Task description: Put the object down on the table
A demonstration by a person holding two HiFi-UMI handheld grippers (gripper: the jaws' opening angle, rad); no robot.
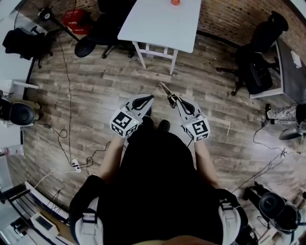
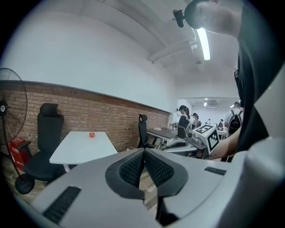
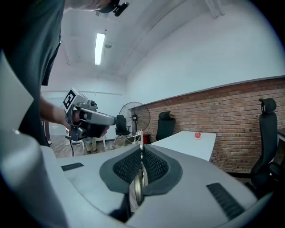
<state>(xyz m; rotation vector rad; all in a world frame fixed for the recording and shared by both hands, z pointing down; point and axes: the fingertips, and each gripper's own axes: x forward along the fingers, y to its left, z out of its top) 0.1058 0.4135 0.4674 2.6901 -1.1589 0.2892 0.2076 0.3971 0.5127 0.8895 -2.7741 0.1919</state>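
Observation:
I stand on a wood floor, a few steps from the white table (image 1: 162, 24). My right gripper (image 1: 174, 99) is shut on a thin metal utensil (image 1: 166, 90) that sticks out forward and to the left. In the right gripper view the utensil (image 3: 140, 141) shows edge-on, clamped between the pads. My left gripper (image 1: 150, 97) is shut with nothing in it; its pads (image 2: 133, 167) meet. A small red object (image 1: 175, 2) sits at the table's far end. It also shows in the left gripper view as a red object (image 2: 92, 134) and in the right gripper view as a red object (image 3: 197, 134).
Black office chairs stand left of the table (image 1: 103, 28) and at the right (image 1: 256, 52) beside a grey desk (image 1: 289, 72). A red crate (image 1: 76, 20) sits at the back left. Cables and a power strip (image 1: 75, 166) lie on the floor. A standing fan (image 3: 133, 116) and brick wall lie ahead.

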